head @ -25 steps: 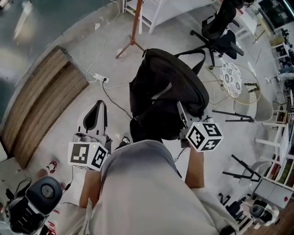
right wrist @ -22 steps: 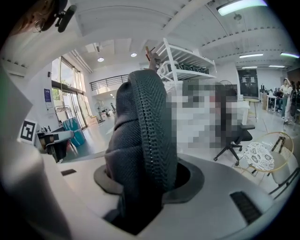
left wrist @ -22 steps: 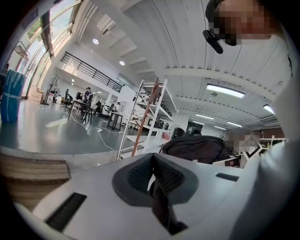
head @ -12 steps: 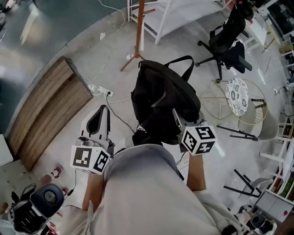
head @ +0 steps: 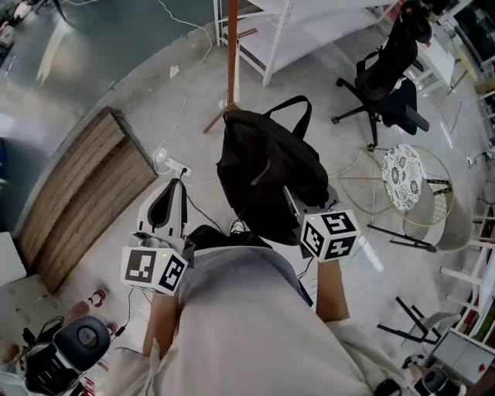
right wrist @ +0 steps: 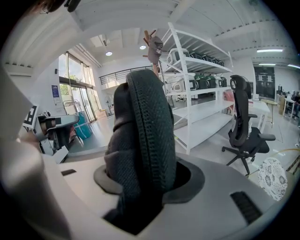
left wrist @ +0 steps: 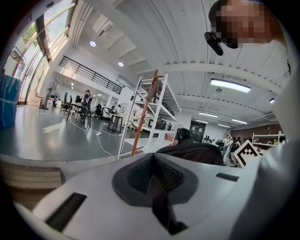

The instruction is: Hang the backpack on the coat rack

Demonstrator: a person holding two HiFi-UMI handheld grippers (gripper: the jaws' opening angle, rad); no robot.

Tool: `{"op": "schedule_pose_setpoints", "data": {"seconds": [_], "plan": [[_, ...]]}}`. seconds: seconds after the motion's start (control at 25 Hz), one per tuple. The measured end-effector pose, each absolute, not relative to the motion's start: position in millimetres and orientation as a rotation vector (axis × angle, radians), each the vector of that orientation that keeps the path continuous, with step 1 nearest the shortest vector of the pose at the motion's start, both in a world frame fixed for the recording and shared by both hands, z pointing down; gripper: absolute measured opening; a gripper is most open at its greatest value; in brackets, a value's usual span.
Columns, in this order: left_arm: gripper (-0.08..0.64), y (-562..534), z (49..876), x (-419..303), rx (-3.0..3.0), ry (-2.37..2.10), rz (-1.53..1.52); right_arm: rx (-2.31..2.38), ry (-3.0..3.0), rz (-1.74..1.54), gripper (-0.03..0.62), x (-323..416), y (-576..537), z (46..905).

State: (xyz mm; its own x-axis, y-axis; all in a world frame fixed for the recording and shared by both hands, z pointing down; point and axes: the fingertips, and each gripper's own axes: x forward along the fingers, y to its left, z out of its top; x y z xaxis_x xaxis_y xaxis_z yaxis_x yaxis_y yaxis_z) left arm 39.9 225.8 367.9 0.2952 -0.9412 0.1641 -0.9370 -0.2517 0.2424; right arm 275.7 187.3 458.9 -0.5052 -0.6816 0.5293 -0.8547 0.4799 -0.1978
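The black backpack (head: 267, 174) hangs in front of me, and my right gripper (head: 298, 205) is shut on its padded strap (right wrist: 145, 140), which fills the jaws in the right gripper view (right wrist: 145, 180). The wooden coat rack (head: 230, 54) stands just beyond the backpack, its tripod foot at the bag's far edge. A cap hangs on the rack's top (right wrist: 154, 47). My left gripper (head: 174, 189) is to the left of the bag, shut with nothing in it (left wrist: 152, 161). From there the rack's pole (left wrist: 140, 126) and the backpack (left wrist: 192, 152) show ahead.
White shelving (head: 286, 23) stands behind the rack. A black office chair (head: 387, 69) is at the right, with a round patterned stool (head: 404, 174) nearer. A wooden platform (head: 77, 193) lies on the left, and a power strip (head: 172, 164) with cables is on the floor.
Both grippers and the backpack have come closer to the coat rack. The rack's foot, which stood well clear of the bag, now sits at the bag's far edge.
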Motion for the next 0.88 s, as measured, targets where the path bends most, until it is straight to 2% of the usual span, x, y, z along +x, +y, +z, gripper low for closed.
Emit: {"op": "schedule_pose_setpoints", "data": {"seconds": [0.4, 0.88], "plan": [[0.006, 188, 379, 29, 2.248, -1.693, -0.048, 1.221, -2.379, 0.6, 0.189, 248, 141, 447], [0.006, 85, 363, -9, 2.314, -1.646, -0.097, 1.193, -2.391, 0.545, 0.189, 198, 54, 419]]}}
